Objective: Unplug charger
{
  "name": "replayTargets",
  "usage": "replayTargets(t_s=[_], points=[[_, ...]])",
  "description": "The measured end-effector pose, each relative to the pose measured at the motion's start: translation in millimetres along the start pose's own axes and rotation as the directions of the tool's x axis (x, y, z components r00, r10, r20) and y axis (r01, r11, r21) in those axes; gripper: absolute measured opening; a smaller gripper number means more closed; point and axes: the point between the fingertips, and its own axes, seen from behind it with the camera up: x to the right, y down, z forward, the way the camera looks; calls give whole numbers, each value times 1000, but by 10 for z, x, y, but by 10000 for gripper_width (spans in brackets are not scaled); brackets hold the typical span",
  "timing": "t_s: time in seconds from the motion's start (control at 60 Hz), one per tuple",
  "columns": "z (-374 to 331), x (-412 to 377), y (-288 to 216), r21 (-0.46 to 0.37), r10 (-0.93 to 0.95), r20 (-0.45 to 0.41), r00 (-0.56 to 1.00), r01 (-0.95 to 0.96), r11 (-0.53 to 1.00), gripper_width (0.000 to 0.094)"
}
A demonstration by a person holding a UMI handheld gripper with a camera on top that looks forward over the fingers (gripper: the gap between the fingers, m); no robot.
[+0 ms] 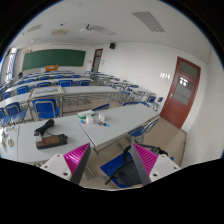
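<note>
My gripper (112,162) is open and empty, held high above a classroom, with the magenta pads (77,157) wide apart. A blue chair (113,166) shows far below between the fingers. Beyond the fingers stands a white desk (120,122). On its left part lie a black object (44,127) and a dark flat box (48,142); I cannot tell whether either is the charger. No plug or socket shows clearly.
Small white and green items (92,118) stand mid-desk. Rows of desks with blue chairs (40,92) run back to a green chalkboard (55,58). A brown door (183,92) is in the right wall. Another blue chair (142,127) stands right of the desk.
</note>
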Motion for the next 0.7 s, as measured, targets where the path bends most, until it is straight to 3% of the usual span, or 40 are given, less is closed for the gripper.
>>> replayTargets(t_s=[0.233,0.333,0.5,0.7], points=[[-15,13,314,-47,3,8,1000,-2,999,840],[-2,-273,576,-68,2,55,999,2,998,850],[19,-1363,998,-83,-31,265,964,54,995,852],[283,-3070,920,15,-85,522,849,90,996,853]])
